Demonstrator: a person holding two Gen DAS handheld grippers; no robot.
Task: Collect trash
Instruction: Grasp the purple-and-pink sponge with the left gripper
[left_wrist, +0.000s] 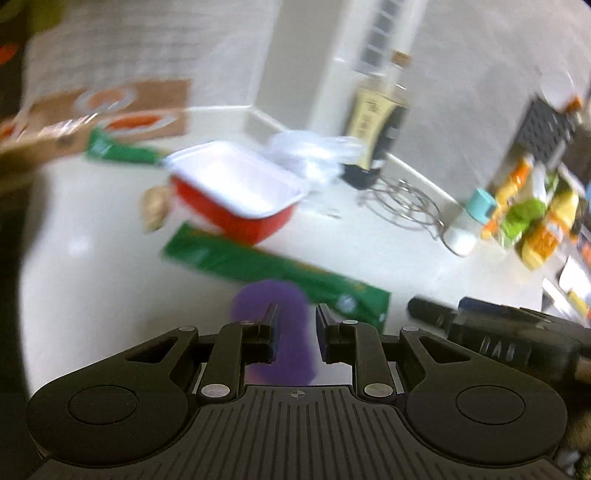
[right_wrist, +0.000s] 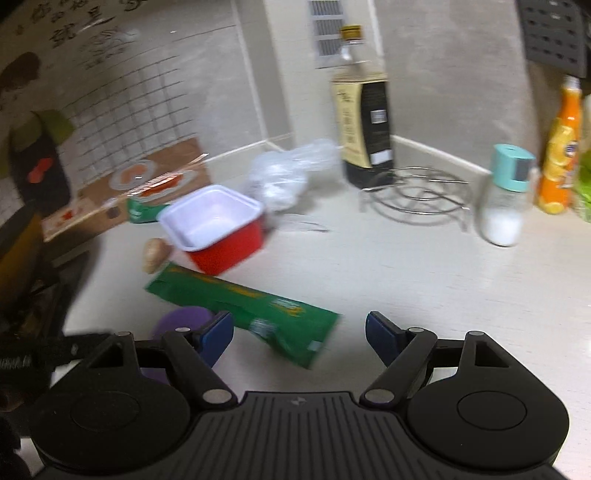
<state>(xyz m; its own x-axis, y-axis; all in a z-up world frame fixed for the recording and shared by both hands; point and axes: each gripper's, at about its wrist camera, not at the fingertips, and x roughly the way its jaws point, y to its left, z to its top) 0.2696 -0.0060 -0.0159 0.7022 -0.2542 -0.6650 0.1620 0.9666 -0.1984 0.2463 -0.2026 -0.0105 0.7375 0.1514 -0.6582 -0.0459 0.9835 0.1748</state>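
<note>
Trash is lying mid-bench: a green wrapper (right_wrist: 243, 314) beside a red tub (right_wrist: 216, 229). Left gripper (left_wrist: 295, 326) is clasping a purple piece (left_wrist: 275, 295); right gripper (right_wrist: 299, 332) is hanging released.

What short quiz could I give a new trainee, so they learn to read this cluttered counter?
1. True or false: the long green packet lies inside the red tub.
2. Which gripper has its jaws spread wide with nothing between them? A) left B) right
3. What colour is the cap of the jar beside the wire rack?
Key: 1 false, it lies on the counter in front of the tub. 2 B, the right gripper; the left gripper is closed on a purple object. 3 turquoise.
</note>
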